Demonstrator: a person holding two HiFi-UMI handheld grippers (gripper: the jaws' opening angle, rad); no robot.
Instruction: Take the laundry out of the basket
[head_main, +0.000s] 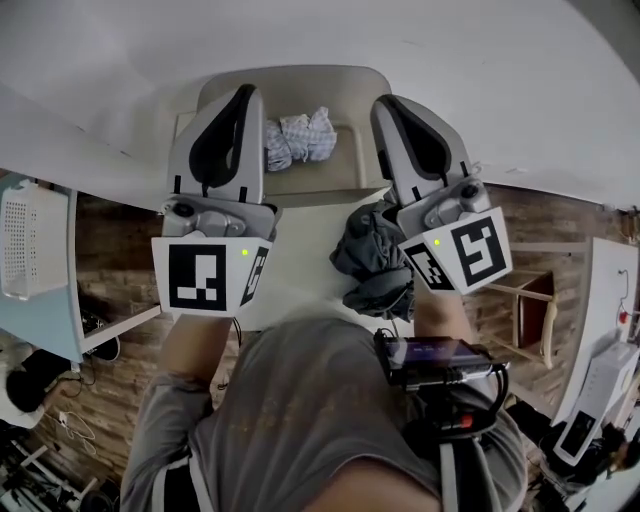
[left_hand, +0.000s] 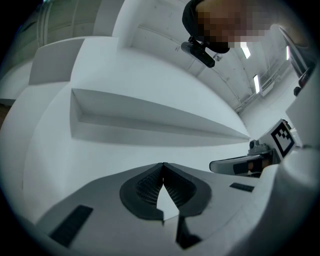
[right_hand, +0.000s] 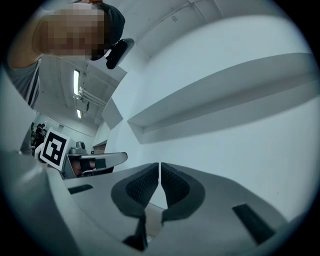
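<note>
Heads up, your left gripper (head_main: 246, 92) and right gripper (head_main: 385, 102) are both shut on nothing and aimed at the wall, with the checked cloth (head_main: 300, 137) down in the basket (head_main: 300, 73) between them, looking closer to the left.

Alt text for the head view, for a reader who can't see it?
The left gripper and right gripper, both shut and empty, flank a beige basket holding a checked cloth. A heap of dark clothes lies on the white table by the right gripper.

Dark laundry (head_main: 366, 256), R side hidden
</note>
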